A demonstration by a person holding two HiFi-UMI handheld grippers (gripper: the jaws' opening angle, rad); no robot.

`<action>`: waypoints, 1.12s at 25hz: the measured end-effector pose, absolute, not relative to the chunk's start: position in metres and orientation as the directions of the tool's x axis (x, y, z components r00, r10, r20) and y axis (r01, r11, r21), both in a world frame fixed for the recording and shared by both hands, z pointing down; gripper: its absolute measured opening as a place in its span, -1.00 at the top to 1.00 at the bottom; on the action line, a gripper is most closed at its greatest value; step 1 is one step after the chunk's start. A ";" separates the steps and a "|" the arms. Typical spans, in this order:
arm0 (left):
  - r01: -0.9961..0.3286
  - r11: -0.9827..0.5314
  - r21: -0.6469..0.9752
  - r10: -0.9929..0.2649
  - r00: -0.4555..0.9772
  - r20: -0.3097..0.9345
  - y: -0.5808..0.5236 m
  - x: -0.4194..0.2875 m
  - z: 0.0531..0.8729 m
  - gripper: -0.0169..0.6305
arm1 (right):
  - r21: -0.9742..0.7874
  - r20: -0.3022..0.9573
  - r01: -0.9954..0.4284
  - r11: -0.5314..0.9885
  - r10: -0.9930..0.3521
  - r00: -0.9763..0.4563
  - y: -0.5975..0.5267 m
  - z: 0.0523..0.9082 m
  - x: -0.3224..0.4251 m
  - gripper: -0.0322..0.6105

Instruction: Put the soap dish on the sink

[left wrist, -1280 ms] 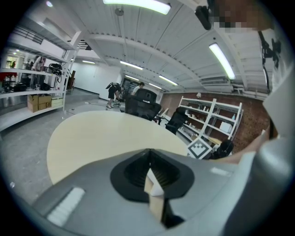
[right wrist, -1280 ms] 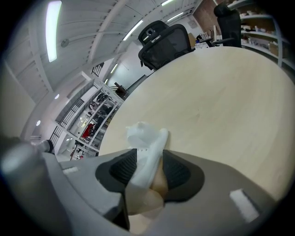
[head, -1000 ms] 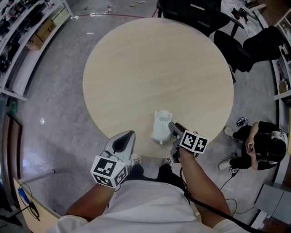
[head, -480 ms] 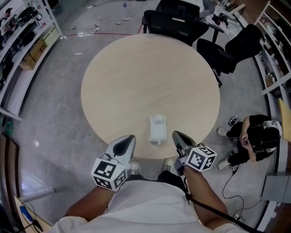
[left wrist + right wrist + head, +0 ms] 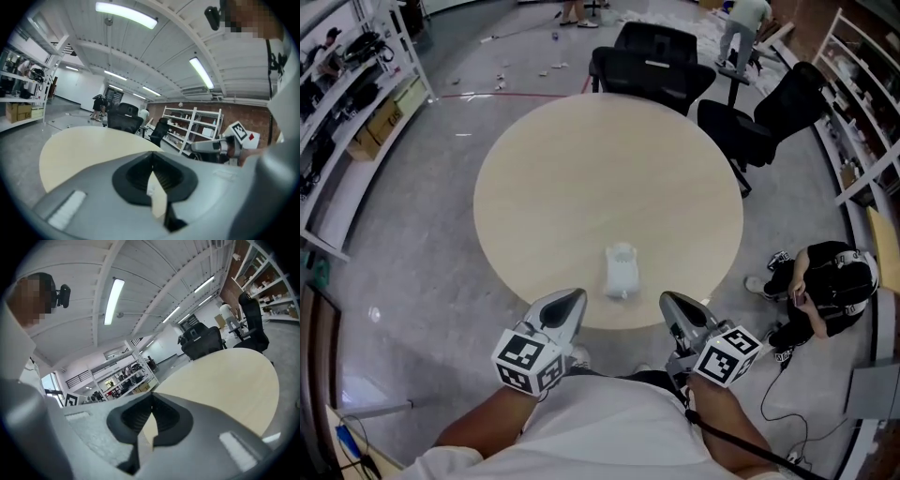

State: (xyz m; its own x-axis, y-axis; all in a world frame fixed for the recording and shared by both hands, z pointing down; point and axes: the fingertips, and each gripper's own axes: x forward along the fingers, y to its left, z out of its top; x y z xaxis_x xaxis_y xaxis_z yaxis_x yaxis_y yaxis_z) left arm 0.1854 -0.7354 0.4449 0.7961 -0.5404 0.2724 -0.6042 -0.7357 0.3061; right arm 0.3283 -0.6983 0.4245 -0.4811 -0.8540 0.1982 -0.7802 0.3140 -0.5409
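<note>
A small white moulded piece [image 5: 622, 270], the only task item in sight, rests on the round beige table [image 5: 609, 178] near its front edge. Its details are too small to make out. My left gripper [image 5: 575, 297] hovers off the table's front edge, to the left of and nearer than the piece, jaws shut and empty [image 5: 152, 157]. My right gripper [image 5: 669, 300] hangs to the right of the piece, clear of it, with its jaws also shut on nothing [image 5: 151, 399]. Neither gripper view shows the white piece; the left gripper view catches the right gripper [image 5: 212, 146].
Black office chairs [image 5: 661, 52] stand at the table's far side. A person [image 5: 830, 291] sits on the floor at the right. Shelving lines the left wall [image 5: 347, 84] and the right wall [image 5: 862, 103]. Grey floor surrounds the table.
My right gripper, which was at the white piece with jaws apart, has pulled back and up and is shut. The piece stays on the table. My left gripper rose a little.
</note>
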 end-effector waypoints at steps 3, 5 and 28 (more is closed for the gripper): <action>-0.628 -0.715 0.305 -0.575 0.778 0.254 -0.729 0.197 0.437 0.93 | -0.552 0.176 -0.760 0.342 -0.844 -0.507 -0.692 0.414 0.339 0.89; -0.644 -0.697 0.315 -0.598 0.764 0.240 -0.721 0.203 0.429 0.93 | -0.544 0.169 -0.754 0.367 -0.833 -0.527 -0.685 0.408 0.344 0.89; -0.755 -0.602 0.260 -0.704 0.655 0.274 -0.642 0.231 0.421 0.93 | -0.541 0.159 -0.689 0.482 -0.746 -0.646 -0.617 0.411 0.379 0.89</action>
State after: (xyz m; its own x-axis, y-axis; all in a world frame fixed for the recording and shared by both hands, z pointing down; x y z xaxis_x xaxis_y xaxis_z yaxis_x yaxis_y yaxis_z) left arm 0.2308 -0.6421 0.4207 0.6554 -0.7036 0.2744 -0.7550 -0.6019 0.2600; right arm 0.3785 -0.6174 0.4107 -0.6465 -0.7462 0.1591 -0.6892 0.4817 -0.5412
